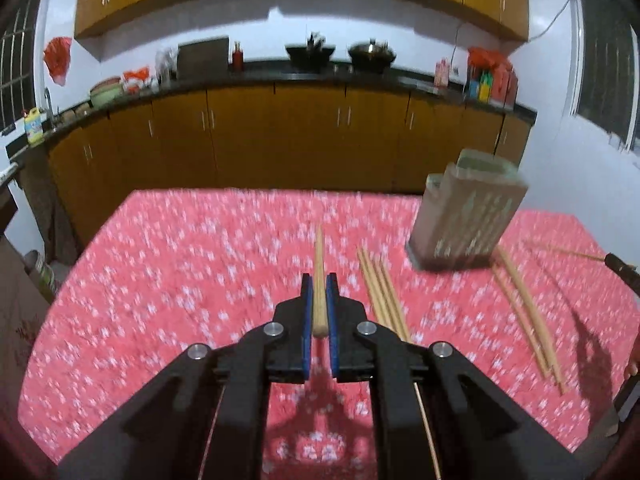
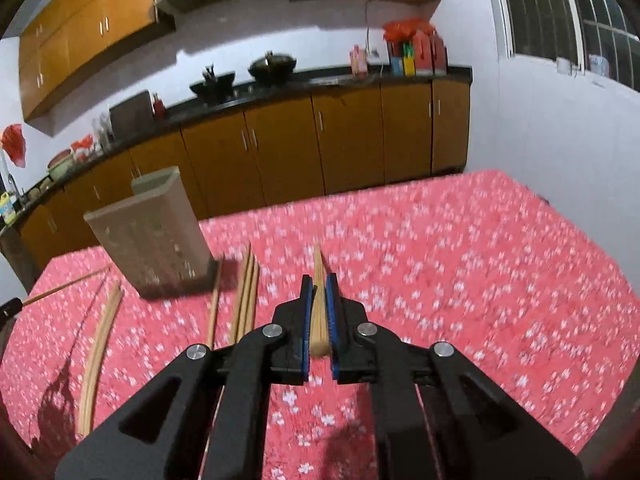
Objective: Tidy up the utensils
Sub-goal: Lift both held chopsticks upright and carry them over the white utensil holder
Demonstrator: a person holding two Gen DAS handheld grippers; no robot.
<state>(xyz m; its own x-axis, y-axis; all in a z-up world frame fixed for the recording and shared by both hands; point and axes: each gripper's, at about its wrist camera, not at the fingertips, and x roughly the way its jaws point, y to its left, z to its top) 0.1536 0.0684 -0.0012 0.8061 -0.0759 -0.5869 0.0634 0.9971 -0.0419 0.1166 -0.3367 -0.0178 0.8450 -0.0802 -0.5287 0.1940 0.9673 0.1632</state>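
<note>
My left gripper [image 1: 319, 282] is shut on a wooden chopstick [image 1: 319, 276] that points forward over the red flowered tablecloth [image 1: 180, 280]. My right gripper [image 2: 319, 282] is shut on another wooden chopstick [image 2: 319, 300], also pointing forward. A grey-brown utensil holder [image 1: 466, 216] stands on the table, right of the left gripper; in the right wrist view the holder [image 2: 152, 240] is to the left. Loose chopsticks [image 1: 382, 292] lie beside the left gripper, and more chopsticks [image 1: 528, 316] lie in front of the holder. In the right wrist view, loose chopsticks [image 2: 246, 292] lie left of the gripper.
Beyond the table's far edge [image 1: 280, 191] runs a kitchen counter [image 1: 280, 76] with woks, bottles and brown cabinets [image 1: 280, 136] below. The tip of the other gripper [image 2: 10, 307] with its chopstick shows at the left edge of the right wrist view.
</note>
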